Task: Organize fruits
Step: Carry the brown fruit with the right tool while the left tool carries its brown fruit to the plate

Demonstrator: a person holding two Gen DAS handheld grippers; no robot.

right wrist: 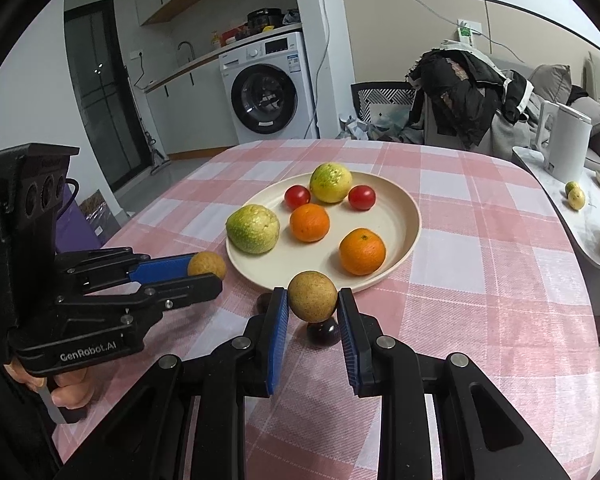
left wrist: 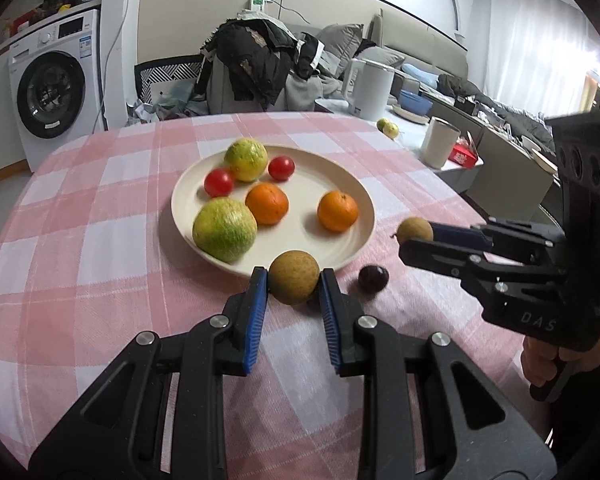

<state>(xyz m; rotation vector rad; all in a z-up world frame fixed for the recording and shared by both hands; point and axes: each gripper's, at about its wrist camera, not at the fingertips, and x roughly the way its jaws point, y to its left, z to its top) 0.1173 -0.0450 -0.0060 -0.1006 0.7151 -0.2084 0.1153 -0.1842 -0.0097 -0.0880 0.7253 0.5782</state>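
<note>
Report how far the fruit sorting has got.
Done: six pieces lie on the plate: two green-yellow fruits, two oranges, two tomatoes. In hand: the left gripper and the right gripper each hold a brown fruit above the cloth near the plate's rim. Left: a dark fruit lies on the tablecloth.

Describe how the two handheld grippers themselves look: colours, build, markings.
Both are matte black plastic with silver screws and cut-out linkage arms; each finger carries a ribbed blue pad. The left gripper reads "GenRobot.AI" on its body and has a boxy top block with round holes. The right gripper shows "DAS" lettering and the same block. Bare hands hold the triggers; no sleeves are visible.
</note>
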